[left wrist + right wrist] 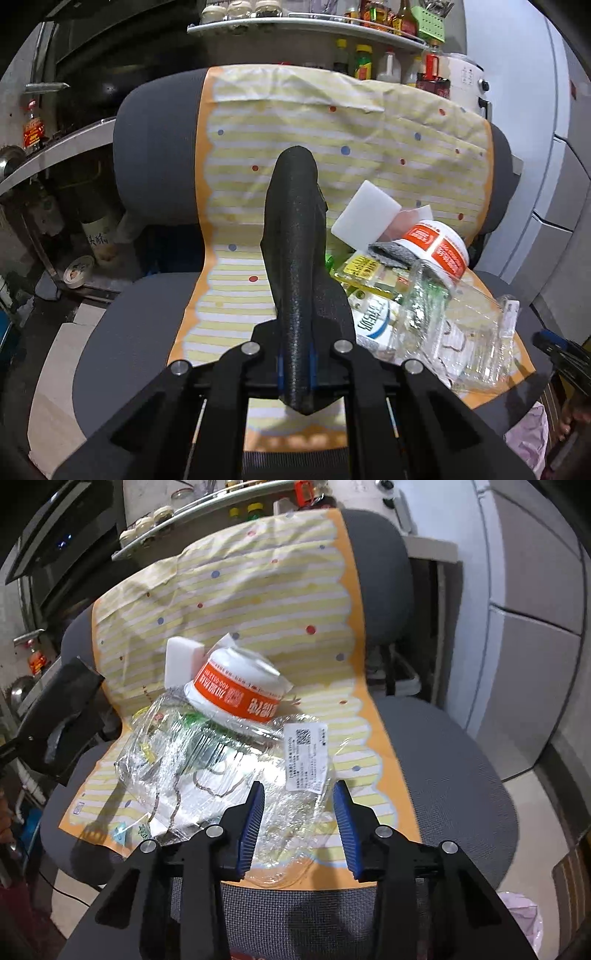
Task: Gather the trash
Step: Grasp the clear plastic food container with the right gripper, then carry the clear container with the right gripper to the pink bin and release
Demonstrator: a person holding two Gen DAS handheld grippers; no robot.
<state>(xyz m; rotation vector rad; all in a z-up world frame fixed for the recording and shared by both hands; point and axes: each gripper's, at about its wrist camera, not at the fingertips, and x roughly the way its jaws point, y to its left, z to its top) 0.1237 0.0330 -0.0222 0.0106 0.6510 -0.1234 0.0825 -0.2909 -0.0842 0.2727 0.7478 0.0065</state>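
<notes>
A pile of trash lies on a yellow striped sheet (280,602) spread over a grey office chair (443,775). On top sits an upturned white tub with an orange label (236,690), (439,247), next to a white foam block (181,661), (364,214). Toward the front is a crumpled clear plastic container (207,760), (461,332) with a white sticker (306,757). My right gripper (298,784) straddles its near end, blue pads apart, with a sliver of gap at the right pad. My left gripper (299,155) hovers left of the pile, its black fingers pressed together with nothing seen between them.
Yellow-green packets (369,273), a white packet with blue lettering (373,317) and a grey cloth (391,253) lie under the tub. A shelf of bottles and jars (369,62) stands behind the chair back. A pink bag (521,923) sits on the floor at the lower right.
</notes>
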